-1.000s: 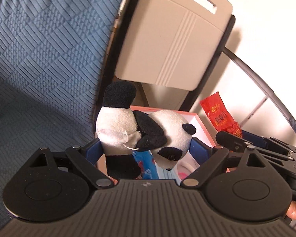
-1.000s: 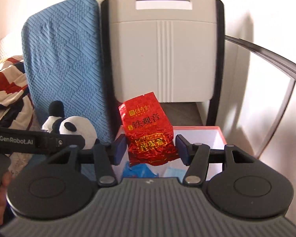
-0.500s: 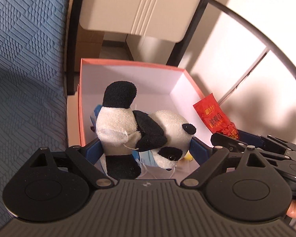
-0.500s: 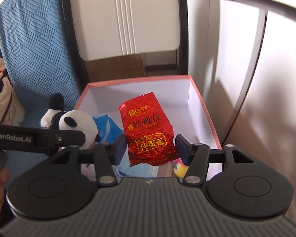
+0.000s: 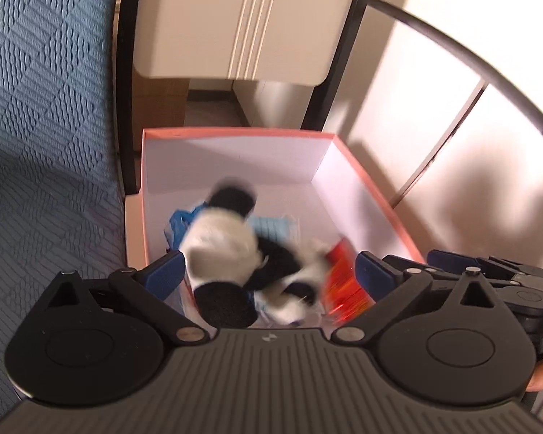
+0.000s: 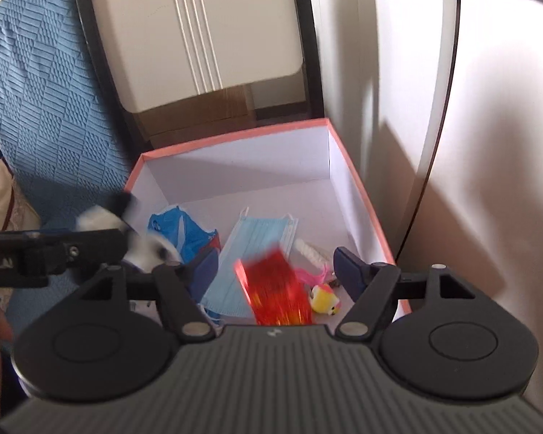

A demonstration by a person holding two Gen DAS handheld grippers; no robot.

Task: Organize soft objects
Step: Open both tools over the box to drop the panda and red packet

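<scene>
Both tongs are spread wide with nothing pinched between them. Left wrist view: left gripper (image 5: 268,271) stands with jaws apart over the pink-rimmed box (image 5: 373,195); the panda plush (image 5: 235,253) shows blurred between the pads, apparently loose and dropping into the box, though contact with the left pad cannot be ruled out. Judged light, soft and compressible; best taken across the white torso, not by a limb. Blue quilted cushion (image 5: 47,144) flanks the box on one side, the beige chair back (image 5: 242,21) stands behind it. Right wrist view: right gripper (image 6: 275,264) likewise has jaws apart; the red foil packet (image 6: 275,289) is blurred between them over the box floor, judged light, crinkly and slippery, best pinched flat across its width. Already in the box lie a blue face mask (image 6: 257,238), a blue pouch (image 6: 181,231) and a small yellow toy (image 6: 324,298), which crowd the near end; the far end offers free floor.
</scene>
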